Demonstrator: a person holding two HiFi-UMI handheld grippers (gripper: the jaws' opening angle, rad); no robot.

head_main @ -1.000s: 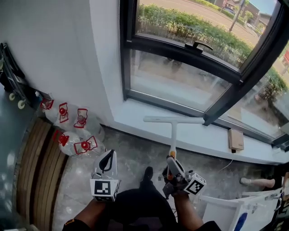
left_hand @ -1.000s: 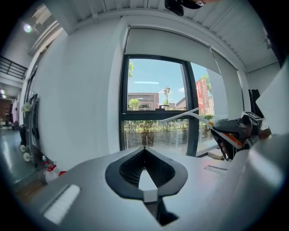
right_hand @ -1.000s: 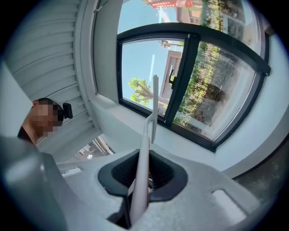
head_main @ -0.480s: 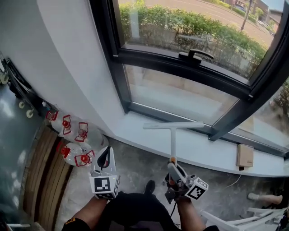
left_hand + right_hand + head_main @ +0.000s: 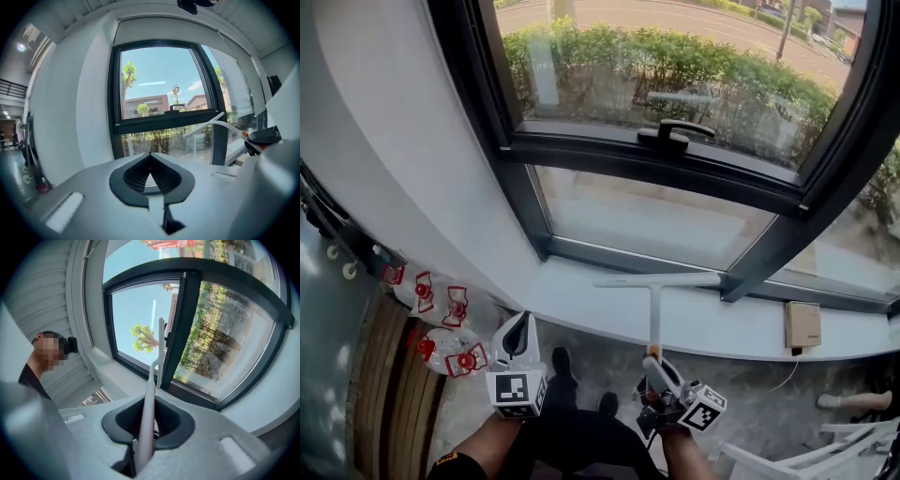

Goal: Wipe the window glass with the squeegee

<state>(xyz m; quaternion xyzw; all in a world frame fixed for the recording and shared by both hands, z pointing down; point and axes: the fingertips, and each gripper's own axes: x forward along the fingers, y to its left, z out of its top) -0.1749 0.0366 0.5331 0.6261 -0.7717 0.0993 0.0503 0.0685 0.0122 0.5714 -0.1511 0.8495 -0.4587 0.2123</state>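
Note:
A white T-shaped squeegee [image 5: 655,281] points at the window, its blade level over the sill just under the lower glass pane [image 5: 656,220]. My right gripper [image 5: 654,364] is shut on its handle, low and right of centre. In the right gripper view the handle [image 5: 149,399] runs up between the jaws of my right gripper [image 5: 147,423] to the blade [image 5: 161,348]. My left gripper [image 5: 517,339] hangs to the left, shut with nothing in it; its pads meet at my left gripper's tip [image 5: 150,155]. The squeegee [image 5: 211,123] also shows in the left gripper view.
A dark window frame with a latch handle [image 5: 670,134] splits the upper pane from the lower. The white sill [image 5: 581,305] carries a beige box [image 5: 802,325]. Water bottles with red caps [image 5: 441,323] and wooden planks [image 5: 389,403] lie left; a white chair [image 5: 778,464] stands right.
The head view has swung up and left, showing more of the upper pane and the latch. Both grippers keep their pose; the squeegee blade stays by the sill.

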